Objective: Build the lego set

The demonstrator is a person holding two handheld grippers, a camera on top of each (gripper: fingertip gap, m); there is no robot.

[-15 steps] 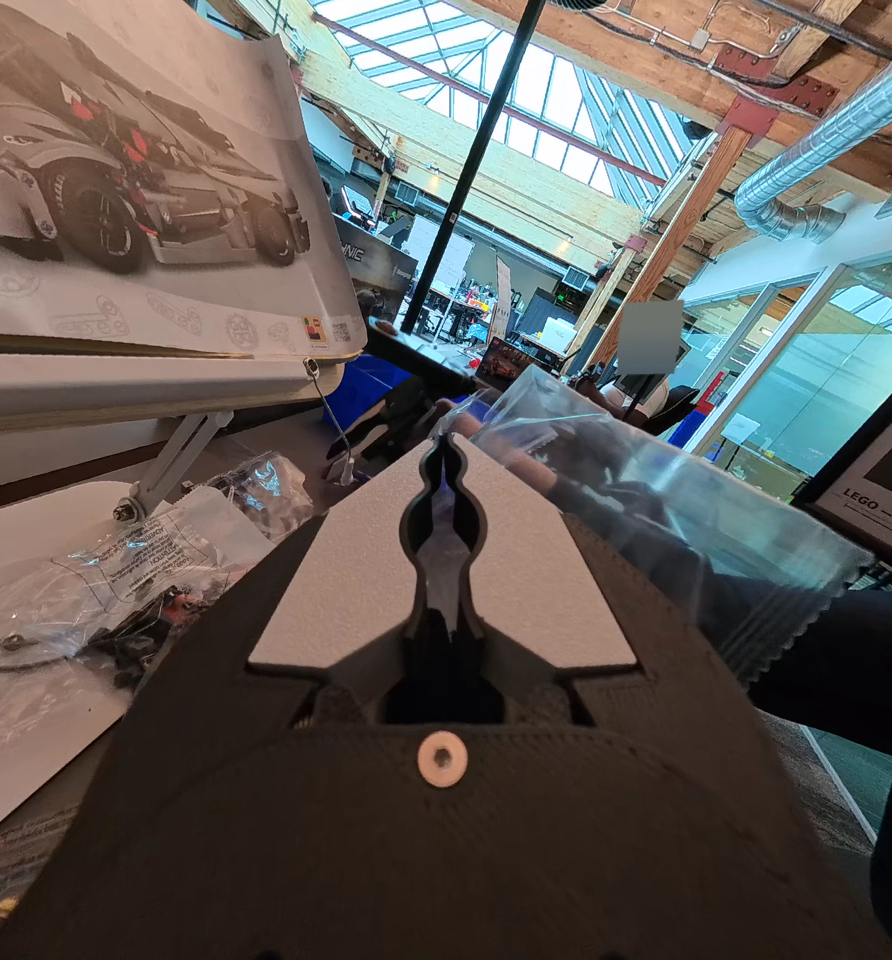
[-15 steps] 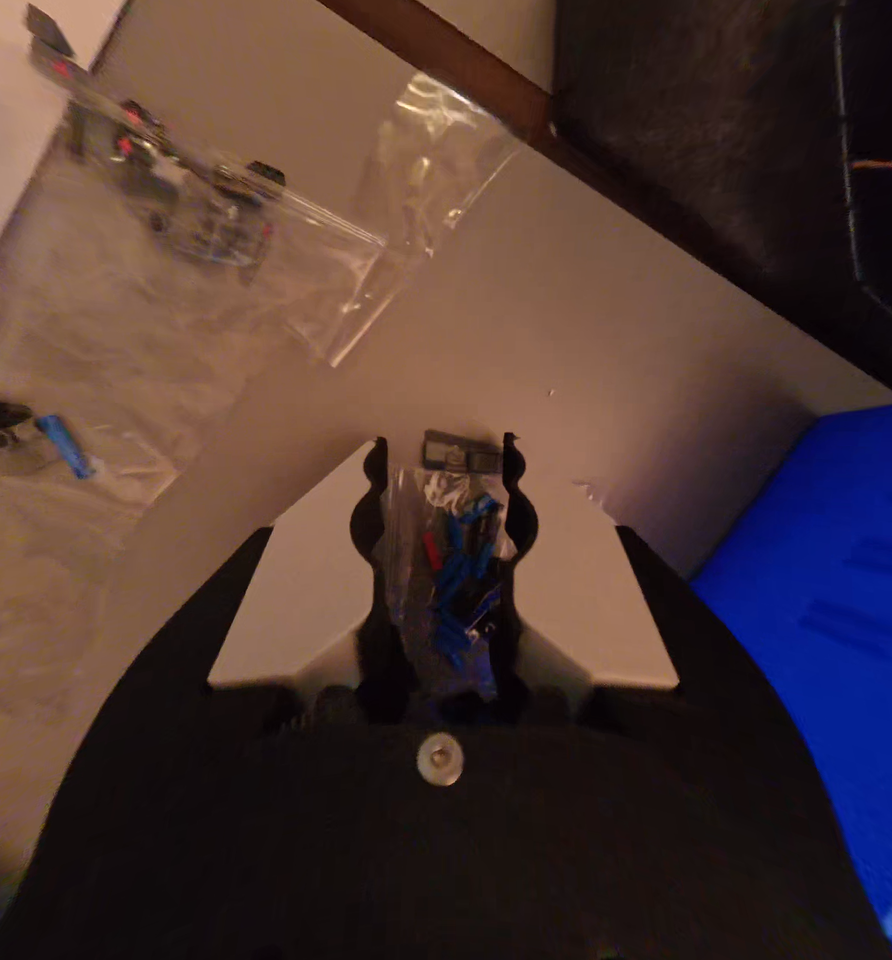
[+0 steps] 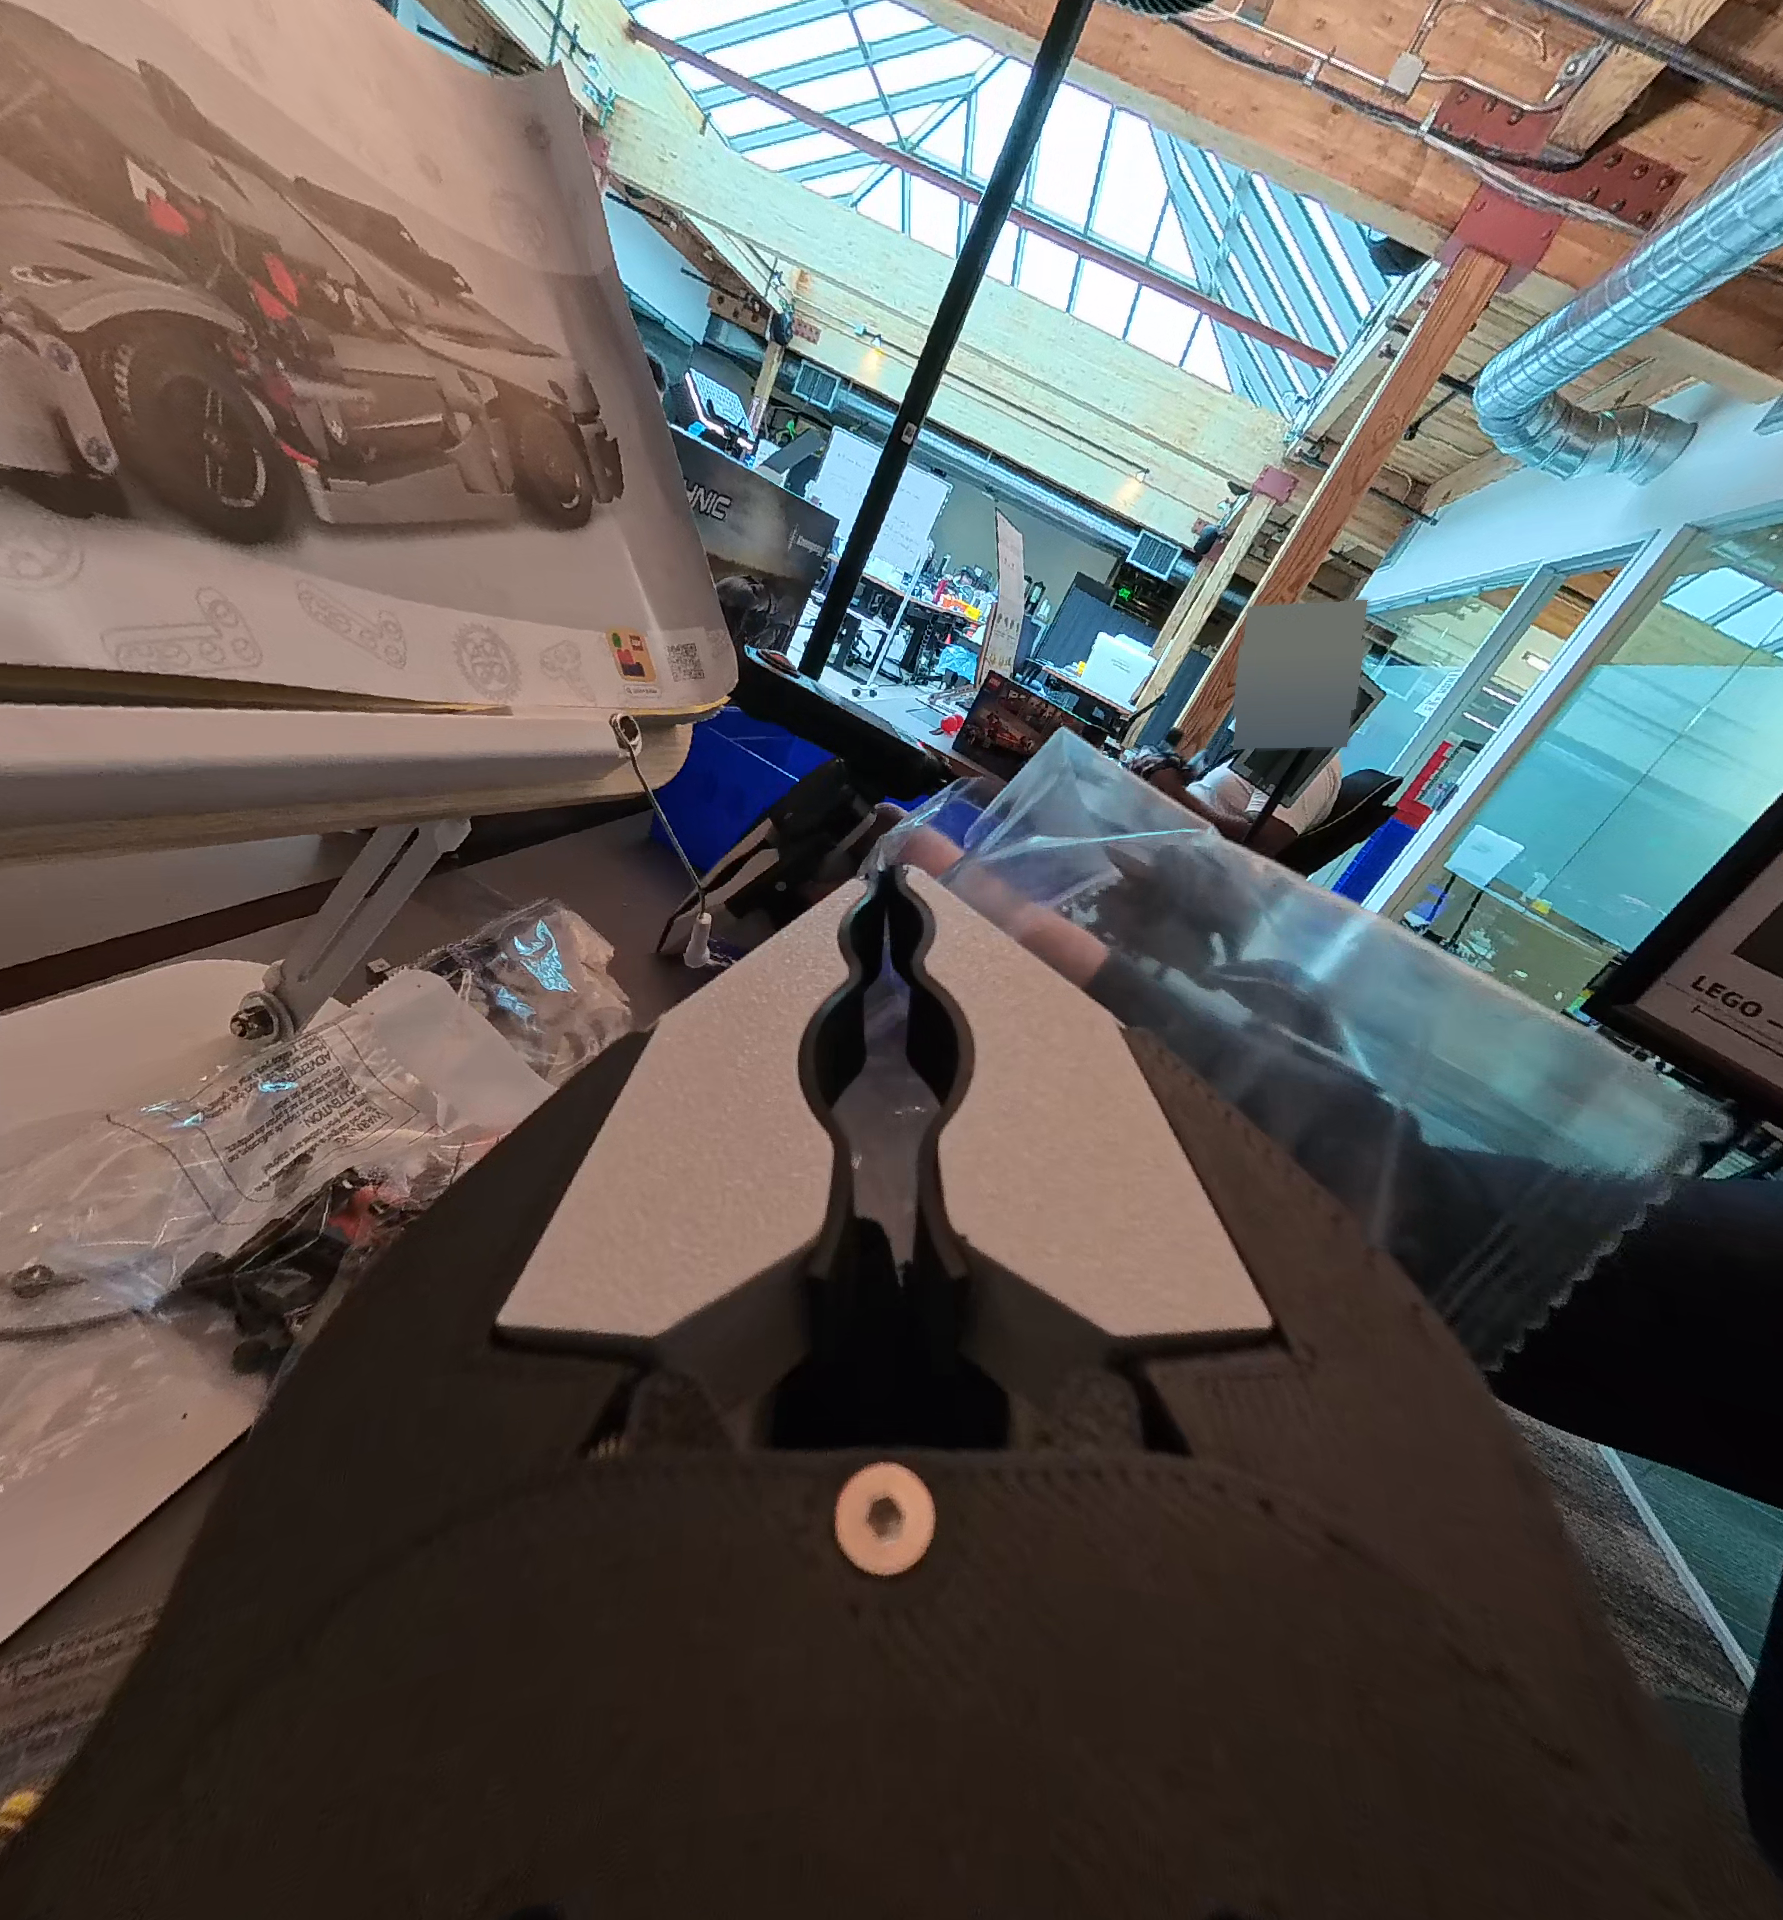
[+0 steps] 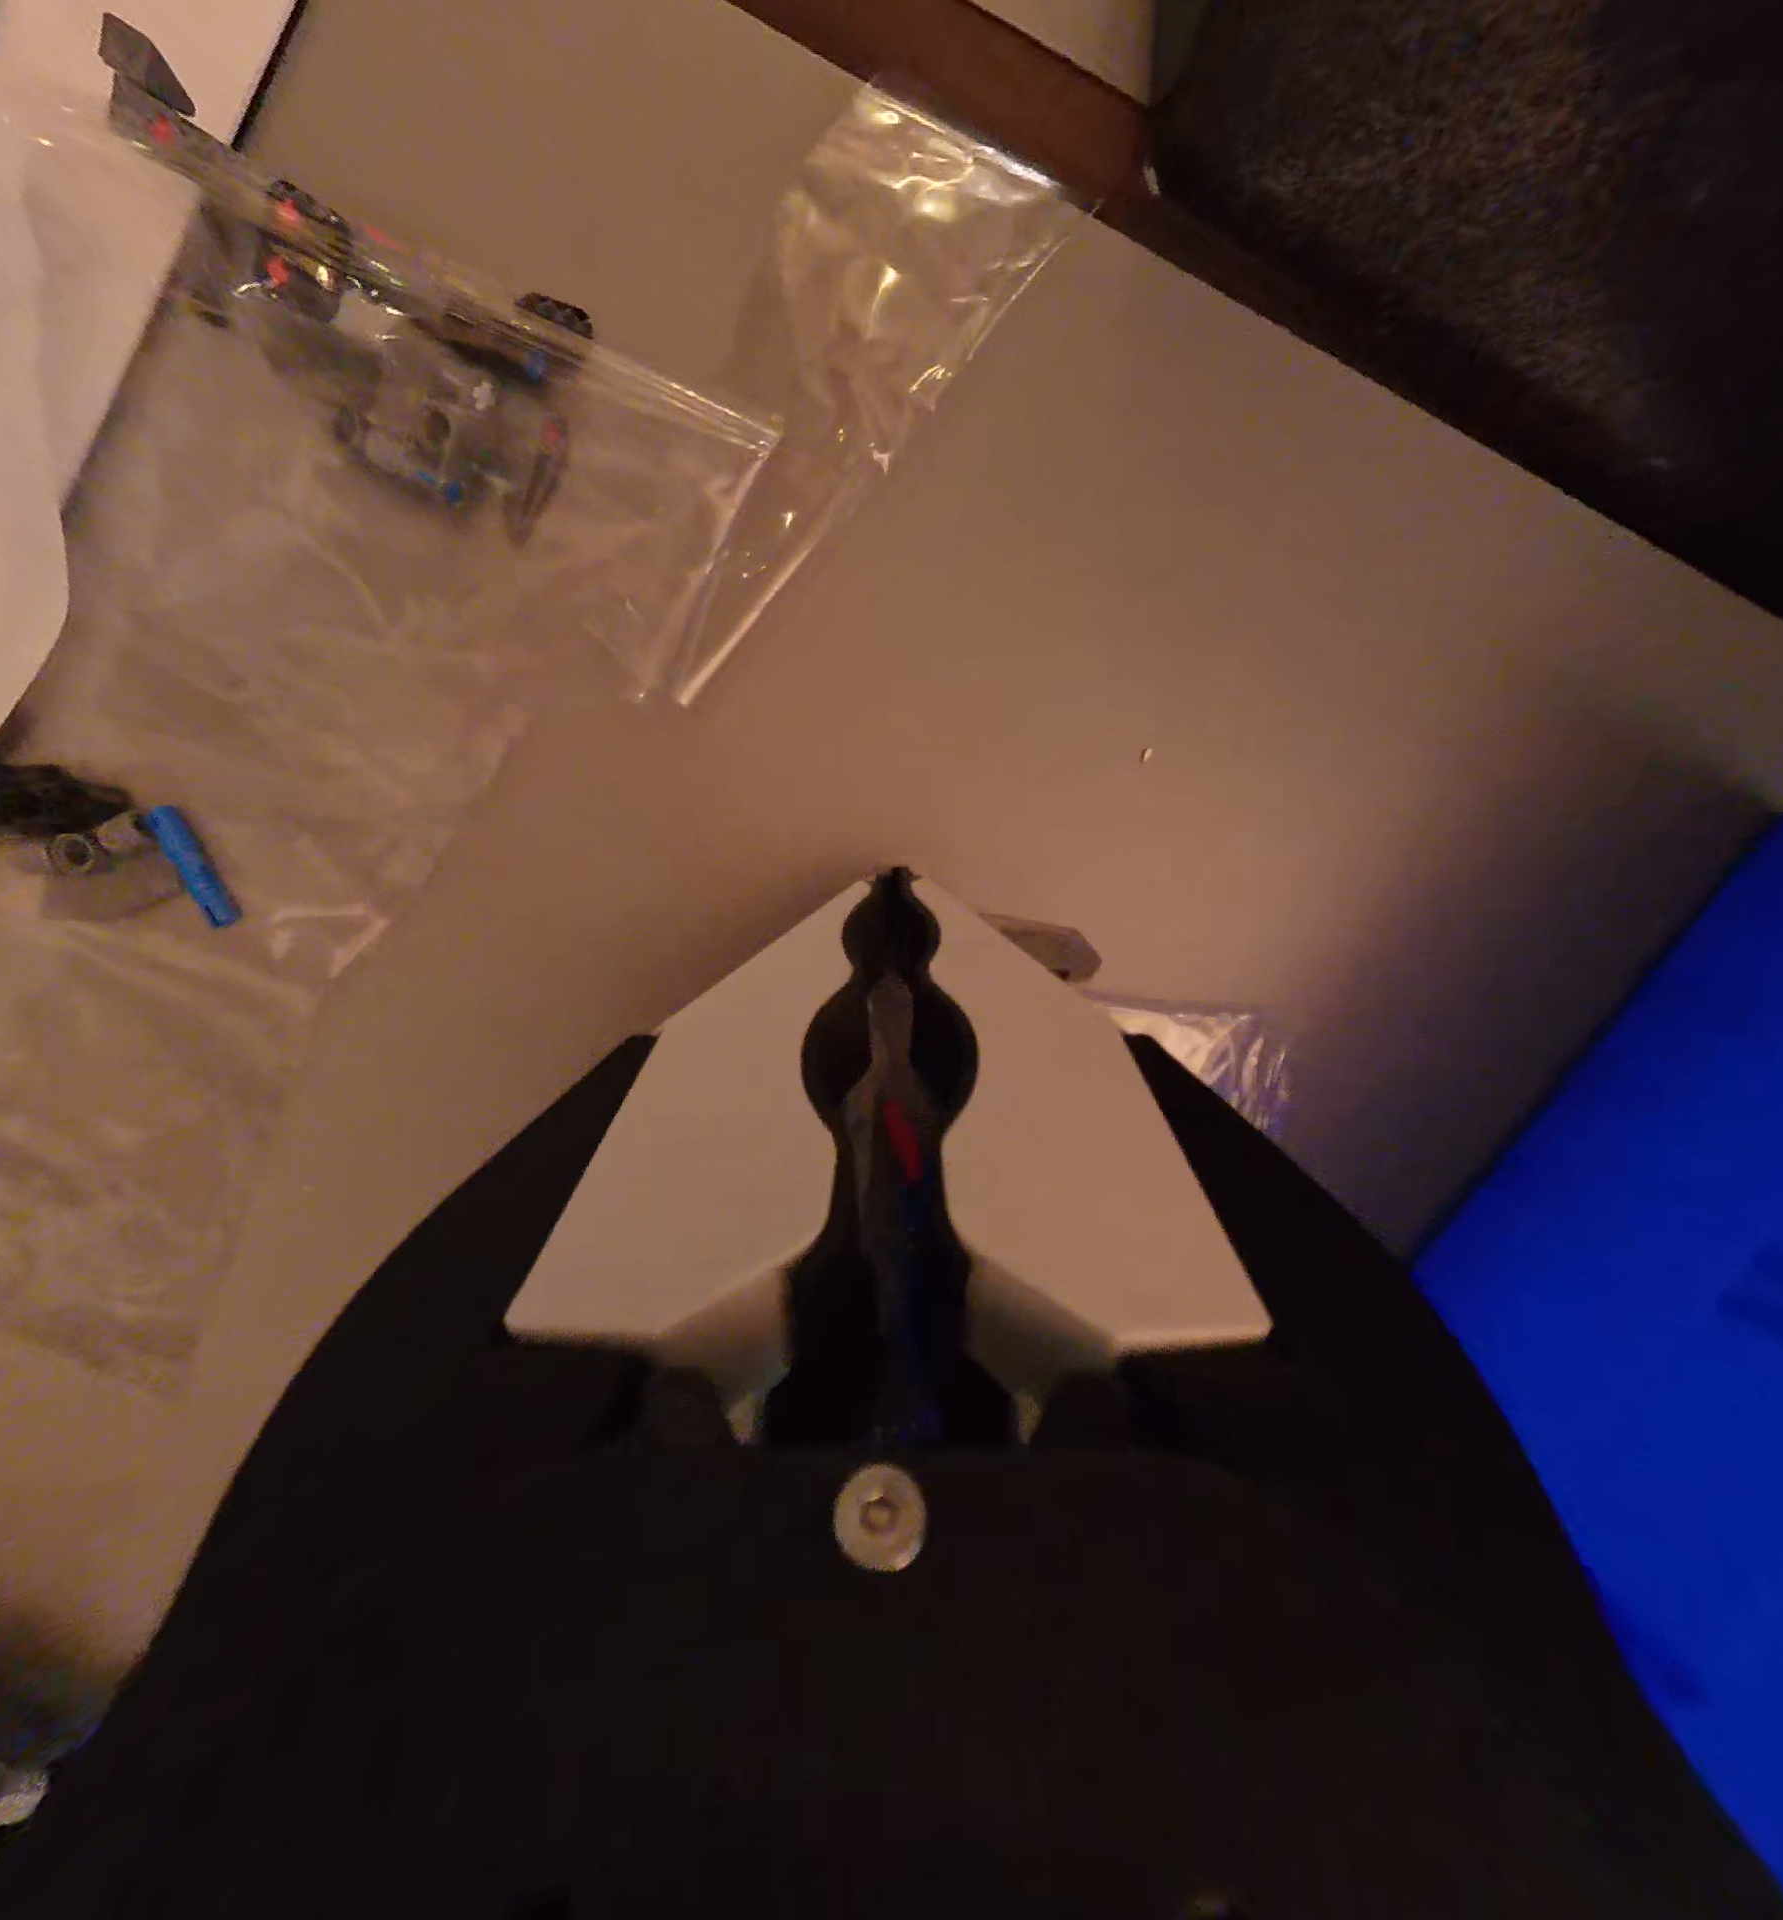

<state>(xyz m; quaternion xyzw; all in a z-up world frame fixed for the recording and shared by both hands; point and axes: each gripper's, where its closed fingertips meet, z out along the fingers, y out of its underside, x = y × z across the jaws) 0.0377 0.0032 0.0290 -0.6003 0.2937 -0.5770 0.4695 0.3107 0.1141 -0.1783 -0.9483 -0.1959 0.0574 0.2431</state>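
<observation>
Between the two fingers of the left claw point(image 3: 892, 883) sits a pinched strip of clear plastic: the claw is closed on the edge of a clear bag point(image 3: 1313, 1039), which stretches away to the right and up off the worktop. Through the bag's film a dark sleeve and a bit of a hand show, blurred. Farther off, just beyond the fingertips, the other claw appears as a black and white shape.

At the left, on the white worktop point(image 3: 56, 1049), lies a heap of sealed bags of lego pieces point(image 3: 274, 1174), crumpled, with small black and red parts inside. Above them a booklet point(image 3: 274, 343) with a picture of a grey car rests tilted on a stand point(image 3: 347, 935).

Seen from the right wrist, the right claw point(image 4: 897, 878) is also closed, its tips meeting, and it grips a small bag of blue and red pieces point(image 4: 892, 1132) squeezed thin in the gap between the fingers. A corner of that bag sticks out at the right of the fingers. Below it lies the pale worktop point(image 4: 1178, 582), in dim light. At far left a clear bag with grey and black parts point(image 4: 430, 416) lies flat, and near the left edge a loose blue pin point(image 4: 191, 862) sits beside dark pieces. A blue bin point(image 4: 1676, 1247) stands at the right.
</observation>
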